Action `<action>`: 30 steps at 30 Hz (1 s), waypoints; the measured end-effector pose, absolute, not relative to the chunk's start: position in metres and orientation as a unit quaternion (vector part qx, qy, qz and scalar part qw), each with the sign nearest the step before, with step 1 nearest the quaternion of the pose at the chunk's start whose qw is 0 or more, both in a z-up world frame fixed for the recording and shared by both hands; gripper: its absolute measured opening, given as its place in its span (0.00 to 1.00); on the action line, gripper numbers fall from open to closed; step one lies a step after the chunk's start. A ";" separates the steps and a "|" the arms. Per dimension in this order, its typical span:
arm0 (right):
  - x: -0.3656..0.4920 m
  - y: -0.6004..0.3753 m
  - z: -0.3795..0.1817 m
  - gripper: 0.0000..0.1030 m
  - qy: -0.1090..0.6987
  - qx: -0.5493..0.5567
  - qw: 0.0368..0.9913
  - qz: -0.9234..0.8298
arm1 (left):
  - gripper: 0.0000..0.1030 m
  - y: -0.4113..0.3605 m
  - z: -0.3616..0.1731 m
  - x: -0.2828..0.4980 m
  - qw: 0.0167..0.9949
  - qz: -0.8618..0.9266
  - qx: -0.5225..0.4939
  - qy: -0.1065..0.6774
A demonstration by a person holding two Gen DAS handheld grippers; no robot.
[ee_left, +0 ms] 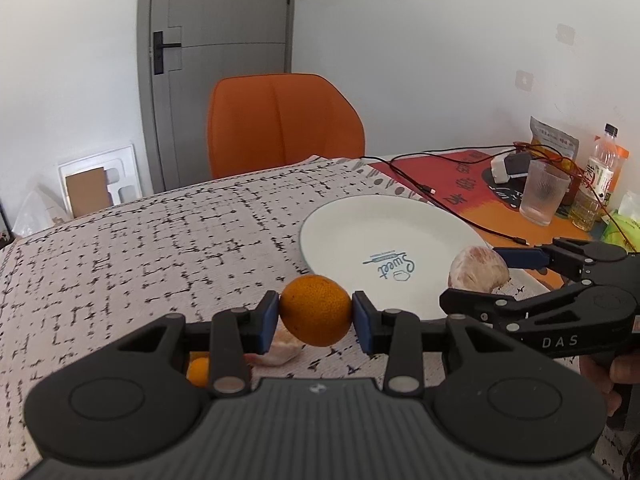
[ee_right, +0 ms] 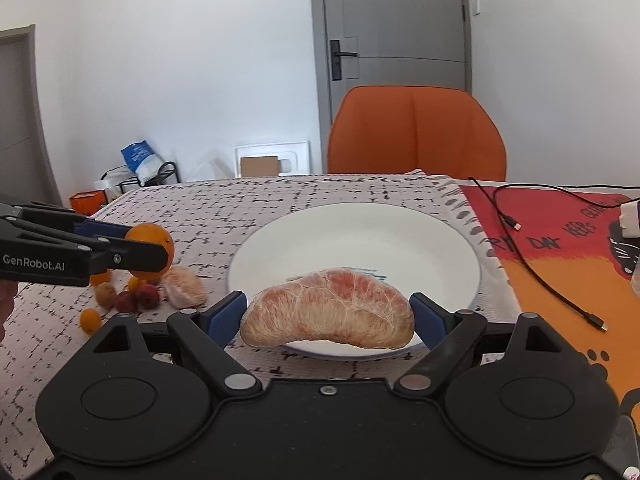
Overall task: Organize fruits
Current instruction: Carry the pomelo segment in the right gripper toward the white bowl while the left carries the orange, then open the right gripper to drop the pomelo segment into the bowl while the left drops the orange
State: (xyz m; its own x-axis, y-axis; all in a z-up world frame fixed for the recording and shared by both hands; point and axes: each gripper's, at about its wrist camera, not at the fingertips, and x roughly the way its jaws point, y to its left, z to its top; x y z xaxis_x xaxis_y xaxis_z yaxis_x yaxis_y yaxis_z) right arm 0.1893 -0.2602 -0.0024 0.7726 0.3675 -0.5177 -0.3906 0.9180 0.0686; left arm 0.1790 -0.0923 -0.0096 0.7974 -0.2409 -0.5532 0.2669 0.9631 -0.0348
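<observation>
My left gripper [ee_left: 315,314] is shut on an orange mandarin [ee_left: 315,309] and holds it above the tablecloth, left of the white plate [ee_left: 360,232]. My right gripper [ee_right: 329,316] is shut on a peeled pomelo segment [ee_right: 328,312] at the near rim of the plate [ee_right: 304,240]. In the right wrist view the left gripper [ee_right: 150,258] and its mandarin [ee_right: 150,236] hang at the left. Under them lie a peeled pomelo piece [ee_right: 184,286], a kiwi [ee_right: 105,293], red fruits [ee_right: 146,296] and small kumquats [ee_right: 90,319].
An orange chair [ee_left: 284,124] stands at the table's far side. On the right lie a red-orange mat [ee_right: 560,240], a black cable [ee_right: 532,268], a glass [ee_left: 544,192], a bottle [ee_left: 600,176] and snack bags [ee_left: 554,140].
</observation>
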 end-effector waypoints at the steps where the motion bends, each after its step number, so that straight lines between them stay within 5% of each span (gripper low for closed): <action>1: 0.191 -0.262 -0.003 0.83 0.269 -0.020 0.942 0.199 | 0.37 -0.095 -0.010 0.182 0.947 -0.136 0.024 0.291; 20: 0.185 -0.289 -0.007 0.87 0.262 0.019 0.950 0.171 | 0.38 -0.139 -0.011 0.214 0.939 -0.184 0.052 0.287; 30: 0.186 -0.279 -0.009 0.94 0.260 0.030 0.947 0.185 | 0.63 -0.125 -0.010 0.208 0.943 -0.153 0.058 0.289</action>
